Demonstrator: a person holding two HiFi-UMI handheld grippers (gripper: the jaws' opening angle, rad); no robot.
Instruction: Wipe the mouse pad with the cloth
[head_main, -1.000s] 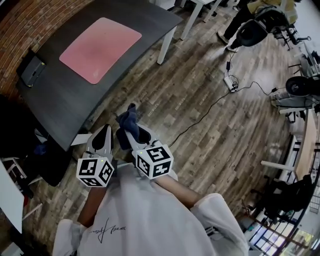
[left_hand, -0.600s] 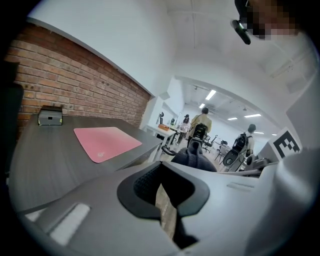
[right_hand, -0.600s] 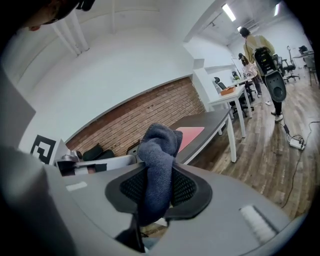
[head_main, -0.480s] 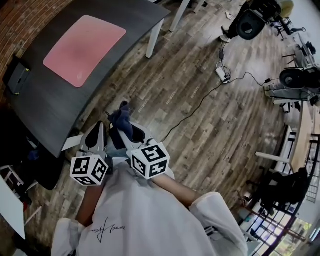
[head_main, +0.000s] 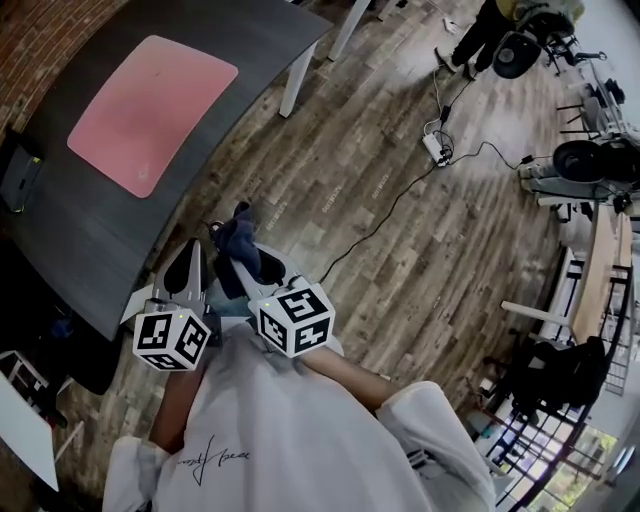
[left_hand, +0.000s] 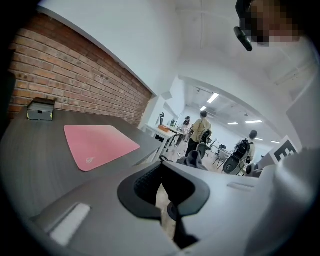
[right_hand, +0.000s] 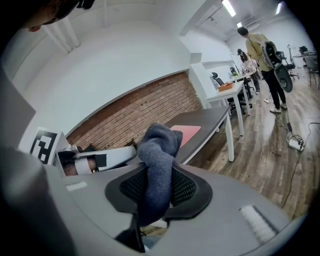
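The pink mouse pad (head_main: 150, 110) lies flat on the dark table (head_main: 90, 230) at the upper left, well ahead of both grippers. In the left gripper view the mouse pad (left_hand: 97, 145) is far beyond the jaws. My right gripper (head_main: 244, 246) is over the wooden floor, shut on a dark blue cloth (head_main: 238, 240). That cloth (right_hand: 159, 150) bulges up between the black pads of the right gripper (right_hand: 157, 172). My left gripper (head_main: 189, 250) is held beside it near the table's edge. The left gripper (left_hand: 162, 169) is shut, with nothing between its pads.
A small dark box (head_main: 14, 168) sits at the table's left end. White table legs (head_main: 298, 82) stand at the right end of the table. A power strip with cable (head_main: 434, 148) lies on the floor. People and office chairs (head_main: 518, 42) are at the far right.
The mouse pad and table have slid left and lower in the head view. Both grippers keep their pose by my body, with the cloth still in the right one.
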